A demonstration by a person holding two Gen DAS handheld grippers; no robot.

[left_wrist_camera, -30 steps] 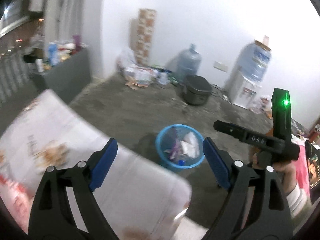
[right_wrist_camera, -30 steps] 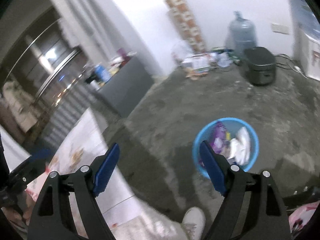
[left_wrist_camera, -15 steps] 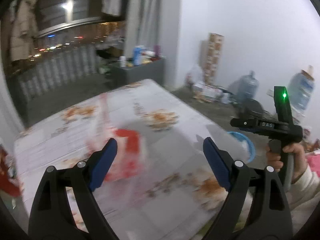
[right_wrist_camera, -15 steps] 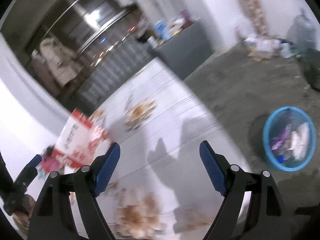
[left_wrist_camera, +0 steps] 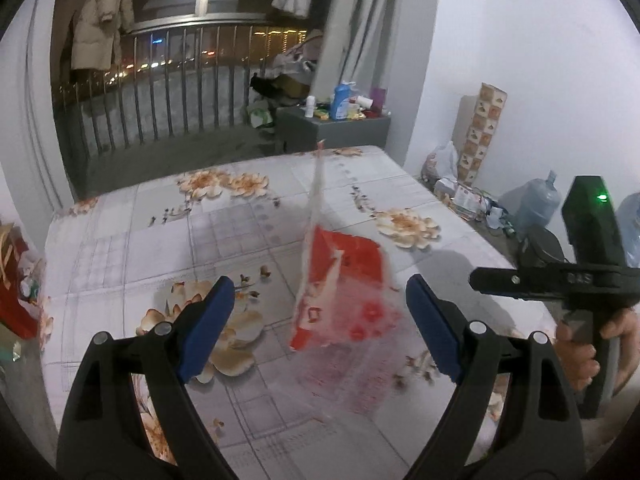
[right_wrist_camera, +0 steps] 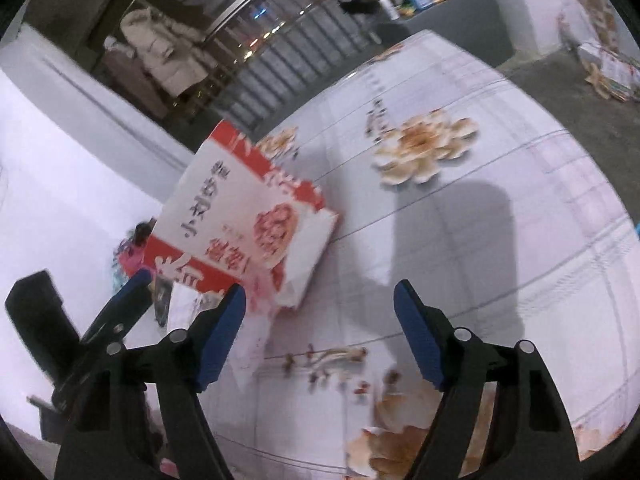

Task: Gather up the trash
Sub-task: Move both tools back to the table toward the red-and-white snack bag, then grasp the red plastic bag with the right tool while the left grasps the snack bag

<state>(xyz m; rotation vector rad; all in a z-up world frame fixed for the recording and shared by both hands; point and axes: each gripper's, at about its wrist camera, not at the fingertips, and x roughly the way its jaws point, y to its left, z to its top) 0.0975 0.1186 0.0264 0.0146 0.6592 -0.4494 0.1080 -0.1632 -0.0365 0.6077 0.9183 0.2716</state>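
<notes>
Floral cloth covers one wide table that fills both views, with a railing and night lights behind it. Two grippers work over it. The left gripper has its two blue fingers spread wide and grips nothing; one red and white paper bag stands between them and a little beyond, apart from both pads, its lower half smeared by blur so its edge cannot be made out. From the other side the right gripper has its jaws closing, with only bare cloth between them; the same paper bag lies on the table just ahead of the left finger, its near corner close to that pad, though whether it touches is unclear. That bag shows printed characters and a round picture. Further out, the right view catches the left gripper at the frame's lower left, partly cut off, and something pink behind the bag that is too small to tell. In the left view one hand at the right edge holds the right gripper's handle. Past the table stand one grey cabinet crowded with bottles, two water jugs, one half cut by the frame, and one tall patterned box.
</notes>
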